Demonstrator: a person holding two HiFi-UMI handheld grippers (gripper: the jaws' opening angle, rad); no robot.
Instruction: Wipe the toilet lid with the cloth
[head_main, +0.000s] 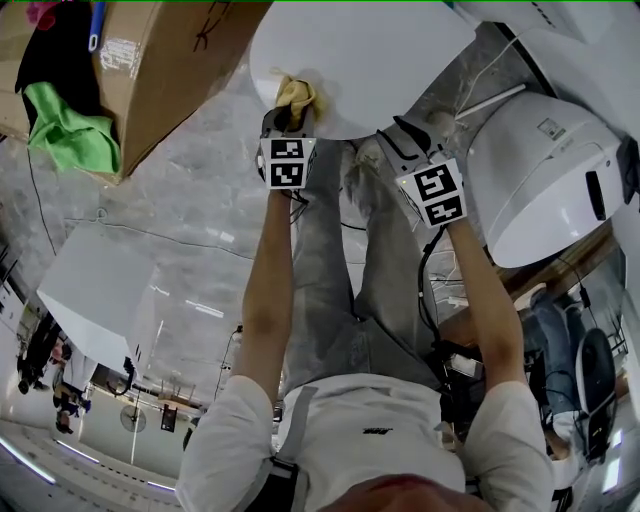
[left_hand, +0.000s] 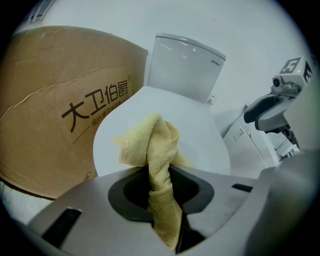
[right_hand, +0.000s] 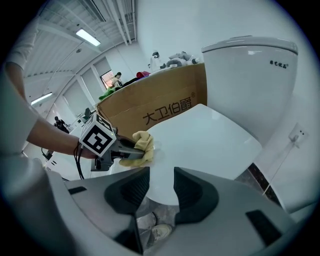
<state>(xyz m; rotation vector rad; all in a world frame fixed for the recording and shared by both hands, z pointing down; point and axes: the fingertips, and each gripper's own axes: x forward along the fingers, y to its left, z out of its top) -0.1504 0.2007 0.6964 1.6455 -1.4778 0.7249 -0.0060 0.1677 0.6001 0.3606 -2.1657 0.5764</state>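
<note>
The white toilet lid (head_main: 360, 60) is closed and lies at the top middle of the head view. A yellow cloth (head_main: 296, 97) rests on the lid's near left edge. My left gripper (head_main: 290, 118) is shut on it. In the left gripper view the cloth (left_hand: 155, 150) bunches out from between the jaws onto the lid (left_hand: 205, 130). My right gripper (head_main: 392, 137) hovers just off the lid's near edge, to the right of the left one. Its jaws stand open with nothing between them. The right gripper view shows the lid (right_hand: 200, 140), the cloth (right_hand: 143, 146) and the left gripper (right_hand: 117, 150).
A large brown cardboard box (head_main: 160, 70) stands tight against the toilet's left side, with a green rag (head_main: 70, 130) beside it. The cistern (left_hand: 185, 65) rises behind the lid. A white rounded unit (head_main: 545, 175) stands at the right. The person's legs and a shoe (right_hand: 160, 231) are below the lid's front.
</note>
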